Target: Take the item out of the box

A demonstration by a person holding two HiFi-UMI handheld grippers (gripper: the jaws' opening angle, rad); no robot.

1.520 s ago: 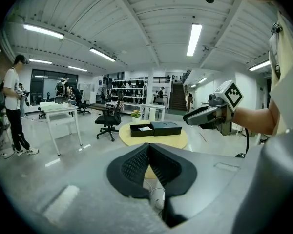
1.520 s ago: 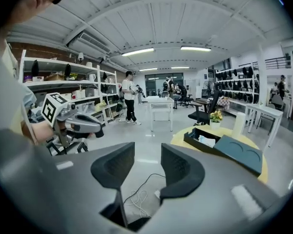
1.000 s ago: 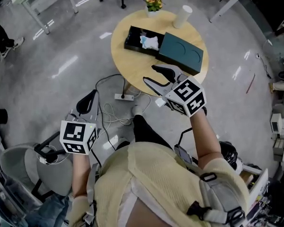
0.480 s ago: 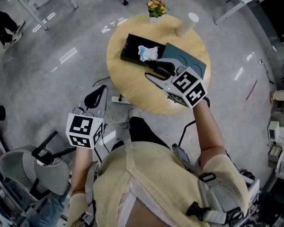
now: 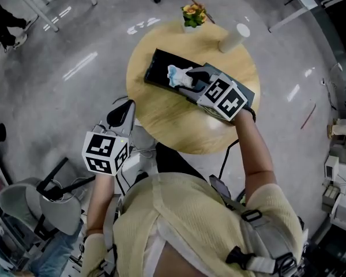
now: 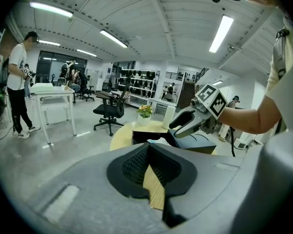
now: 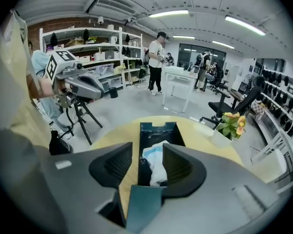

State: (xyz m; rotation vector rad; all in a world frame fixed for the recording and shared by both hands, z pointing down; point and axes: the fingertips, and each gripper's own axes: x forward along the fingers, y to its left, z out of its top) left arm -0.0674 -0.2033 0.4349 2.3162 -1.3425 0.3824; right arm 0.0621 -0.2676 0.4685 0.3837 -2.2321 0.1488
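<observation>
**Right gripper [image 7: 147, 150] spread over the open box [image 7: 156, 130]**

The box's long side runs straight away from me on the round worktop [image 5: 161, 120]. The crumpled white item [image 7: 154, 162] lies in its near end, between my spread jaws. The lid [image 7: 141, 204] hides its near edge. My left gripper [image 6: 147, 147], pressed together and empty, hangs off the worktop's edge.

Glossy grey floor [image 5: 57, 97] under a round wooden bench [image 5: 167, 120]. Ribbed white ceiling [image 6: 151, 13] with strip lights [image 6: 223, 33]. White table [image 6: 51, 88], black office chair [image 6: 107, 113] and wall shelving [image 7: 107, 45] stand around.
</observation>
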